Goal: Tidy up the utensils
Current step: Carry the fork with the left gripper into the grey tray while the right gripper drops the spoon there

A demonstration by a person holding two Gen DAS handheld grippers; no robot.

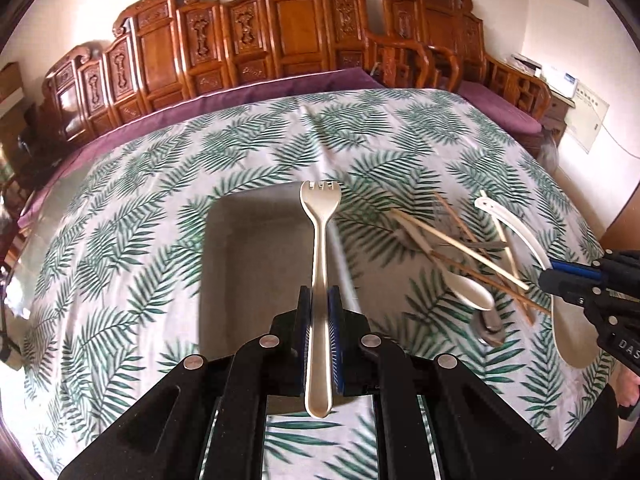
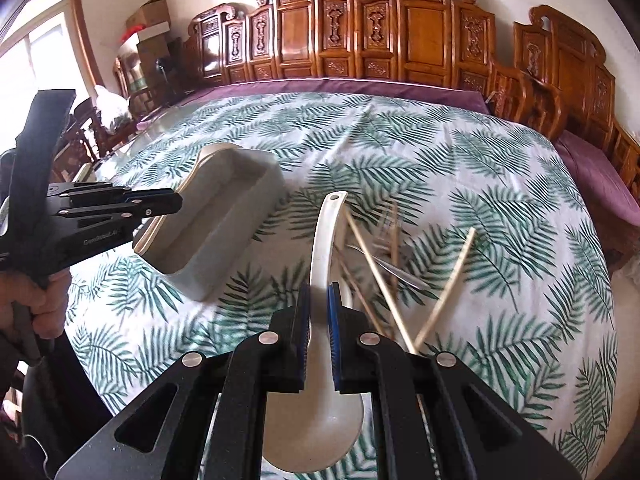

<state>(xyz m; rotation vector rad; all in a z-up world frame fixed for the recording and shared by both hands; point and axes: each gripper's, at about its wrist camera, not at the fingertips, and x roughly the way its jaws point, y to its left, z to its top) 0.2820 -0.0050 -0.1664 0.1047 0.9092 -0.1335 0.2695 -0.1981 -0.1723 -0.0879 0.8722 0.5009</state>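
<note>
My left gripper [image 1: 319,296] is shut on the handle of a cream fork [image 1: 320,216]; its tines point away, above an open grey tray [image 1: 248,248]. My right gripper [image 2: 319,296] is shut on the handle of a white ladle [image 2: 326,232], whose bowl hangs under the jaws. In the right wrist view the left gripper [image 2: 172,202] holds the fork [image 2: 188,184] along the near edge of the tray [image 2: 240,216]. The right gripper [image 1: 552,276] shows at the right edge of the left wrist view, on the ladle [image 1: 516,232]. Beside it lies a loose pile of chopsticks [image 1: 460,248] and a cream spoon [image 1: 472,292].
A leaf-print cloth [image 1: 140,208] covers the table. A carved wooden bench [image 2: 400,36] with a purple cushion [image 2: 340,86] runs along the far edge. More chopsticks [image 2: 376,272] and a metal utensil [image 2: 400,274] lie right of the ladle. A hand [image 2: 44,304] grips the left tool.
</note>
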